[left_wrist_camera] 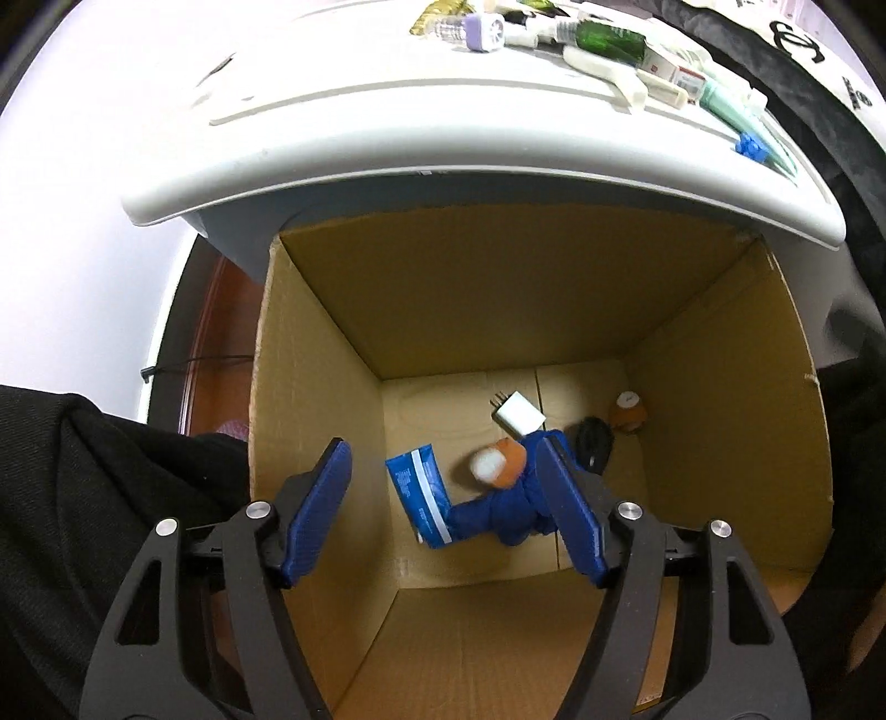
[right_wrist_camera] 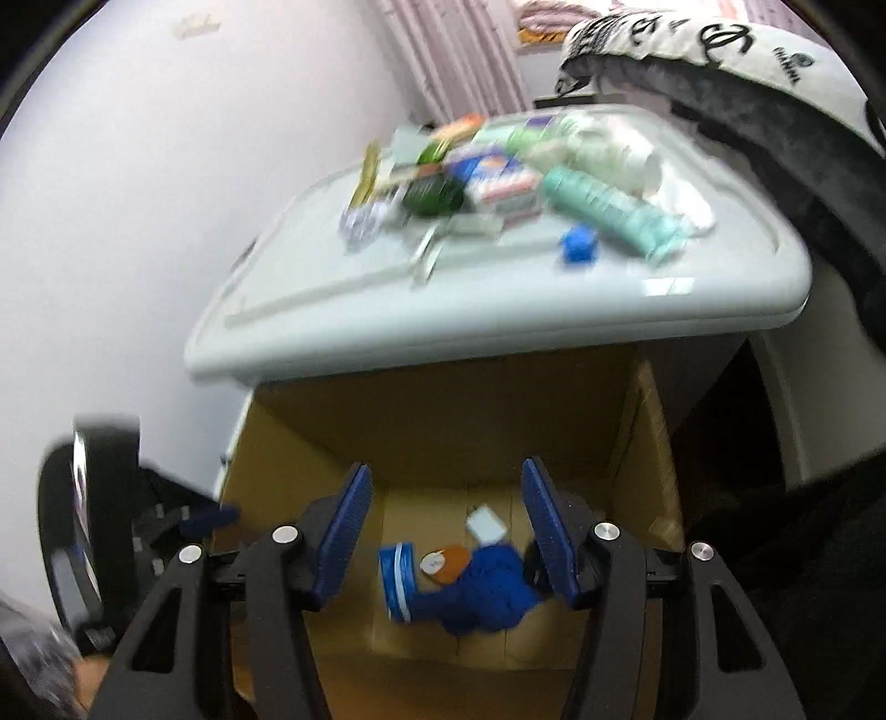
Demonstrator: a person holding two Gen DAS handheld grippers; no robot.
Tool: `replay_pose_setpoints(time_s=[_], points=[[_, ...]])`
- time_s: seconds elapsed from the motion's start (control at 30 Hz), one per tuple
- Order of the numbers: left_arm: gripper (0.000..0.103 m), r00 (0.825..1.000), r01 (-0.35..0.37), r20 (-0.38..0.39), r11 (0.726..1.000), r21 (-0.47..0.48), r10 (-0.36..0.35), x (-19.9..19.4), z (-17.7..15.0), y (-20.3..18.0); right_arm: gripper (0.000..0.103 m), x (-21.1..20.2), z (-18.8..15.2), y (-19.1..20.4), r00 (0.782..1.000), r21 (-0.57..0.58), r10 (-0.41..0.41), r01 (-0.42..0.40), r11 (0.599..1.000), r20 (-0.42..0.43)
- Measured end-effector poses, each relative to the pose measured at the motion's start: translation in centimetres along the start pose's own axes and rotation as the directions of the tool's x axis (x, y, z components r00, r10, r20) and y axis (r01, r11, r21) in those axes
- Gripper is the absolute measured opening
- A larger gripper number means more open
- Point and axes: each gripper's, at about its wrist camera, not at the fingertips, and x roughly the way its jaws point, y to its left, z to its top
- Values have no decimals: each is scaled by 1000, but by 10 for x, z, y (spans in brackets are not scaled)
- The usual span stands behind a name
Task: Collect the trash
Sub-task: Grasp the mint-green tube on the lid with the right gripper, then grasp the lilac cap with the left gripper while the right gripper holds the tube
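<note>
A brown cardboard box (left_wrist_camera: pixel 720 387) stands open on the floor below a white table (left_wrist_camera: pixel 387 127). On its bottom lie a blue packet (left_wrist_camera: pixel 415 490), a crumpled blue cloth (left_wrist_camera: pixel 509 509), an orange piece with a white end (left_wrist_camera: pixel 495 462), a white plug adapter (left_wrist_camera: pixel 518 412), a black object (left_wrist_camera: pixel 595 443) and a small orange item (left_wrist_camera: pixel 628 410). My left gripper (left_wrist_camera: pixel 443 476) hangs open over the box with nothing between its fingers. In the blurred right wrist view my right gripper (right_wrist_camera: pixel 443 504) is also open and empty above the same box (right_wrist_camera: pixel 642 471), over the blue cloth (right_wrist_camera: pixel 487 587).
Several bottles, tubes and small packages lie on the white table (right_wrist_camera: pixel 609 310), among them a green bottle (left_wrist_camera: pixel 609 39), a mint tube (right_wrist_camera: pixel 609 213) and a small blue piece (right_wrist_camera: pixel 578 243). A dark patterned cushion (right_wrist_camera: pixel 775 83) sits at the right. A white wall is at the left.
</note>
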Motion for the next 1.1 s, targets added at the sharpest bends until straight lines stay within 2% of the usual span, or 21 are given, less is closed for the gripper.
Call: replay_pose_setpoints(time_s=[0.1,0.2,0.27,0.4,0.47,0.5,0.53,0.57,0.63,0.73,0.8,0.9,1.0,1.1], points=[[68,1000,5,19,1000,-2,-5,-4,1,-2,57,-5,43,-23,998,1,-55,55,998,34],[68,999,5,33,1000,17,-6,-5,2,-6,60,5,89,-39,988,-66,-146,149,987,39],[68,999,1,41,1000,31,-3,-6,3,-8,60,26,119,-47,980,-128,-197,194,973,-15],[68,999,-8,51,998,56,5,-7,3,-13,60,68,152,-49,975,-223,-189,160,962,-113],[68,999,-10,53,998,58,7,-7,3,-13,61,92,163,-49,963,-284,-231,184,941,-140],[68,999,-9,53,998,58,6,-7,3,-13,58,110,166,-54,948,-300,-269,209,931,-173],[68,999,-9,53,998,56,6,-7,3,-13,57,114,167,-59,955,-270,-238,186,945,-176],[68,999,-9,54,999,54,6,-7,3,-12,42,114,169,-63,958,-251,-237,193,949,-162],[68,998,-6,57,999,50,3,-6,4,-11,31,114,168,-62,960,-268,-236,189,945,-153],[68,998,15,58,998,61,-19,-7,9,-14,28,113,165,-54,959,-292,-257,213,932,-121],[68,998,15,66,997,72,-20,-9,16,-19,26,110,166,-55,961,-279,-247,207,938,-120],[68,993,32,109,998,60,-38,-19,36,-25,26,86,169,-61,983,-203,-156,134,970,-96],[68,985,109,134,994,6,-109,-24,71,-26,27,49,174,-72,998,-122,-57,55,991,-11],[75,973,210,122,974,-90,-198,-20,109,-24,27,29,172,-77,999,-77,0,3,997,39]])
